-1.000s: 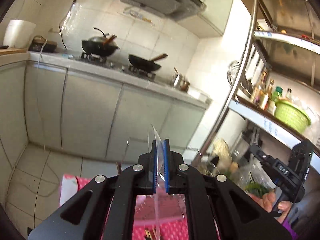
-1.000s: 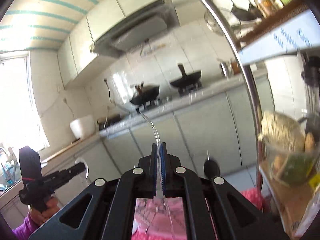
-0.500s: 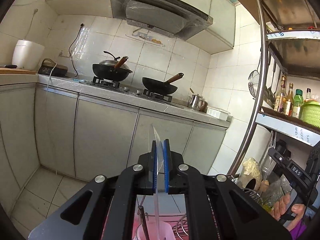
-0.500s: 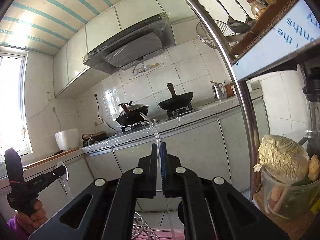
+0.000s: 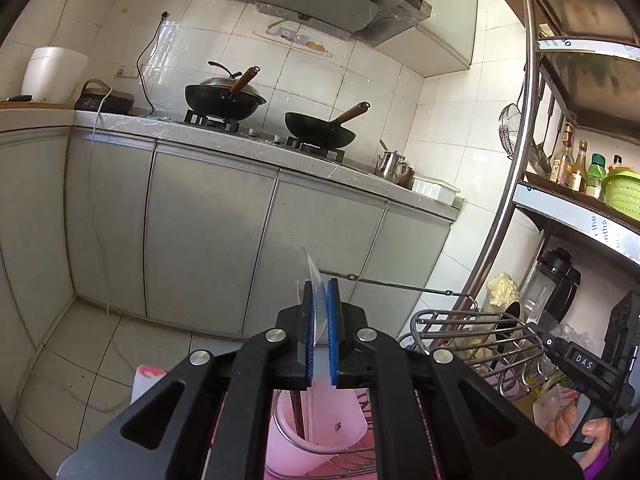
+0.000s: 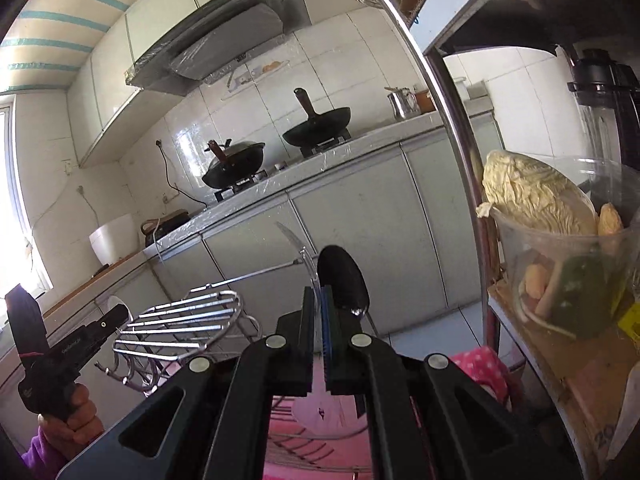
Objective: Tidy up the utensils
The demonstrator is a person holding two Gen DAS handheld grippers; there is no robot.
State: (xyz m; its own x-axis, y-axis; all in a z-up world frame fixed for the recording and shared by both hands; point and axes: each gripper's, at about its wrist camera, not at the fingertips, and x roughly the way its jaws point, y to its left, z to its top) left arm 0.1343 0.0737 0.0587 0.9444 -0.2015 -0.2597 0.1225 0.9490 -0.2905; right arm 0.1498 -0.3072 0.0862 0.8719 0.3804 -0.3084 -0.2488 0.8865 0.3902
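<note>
My left gripper is shut on a clear plastic spoon whose tip sticks up past the blue pads. Just below it, a pink cup sits in a wire dish rack and holds dark chopsticks. My right gripper is shut on a thin, curved clear plastic utensil. A black spoon stands upright right beside its pads. The pink cup shows between the right gripper's arms. Each view shows the other gripper held in a hand at the side.
The rack's wire shelf lies between the two grippers. A steel shelf post and a tub of cabbage and vegetables stand close on the right. Grey cabinets under a counter with two woks lie ahead. A pink dotted cloth covers the surface below.
Both grippers have come down. The wire rack, the pink cup and the black spoon have risen into view beneath them. Both still hold their clear utensils.
</note>
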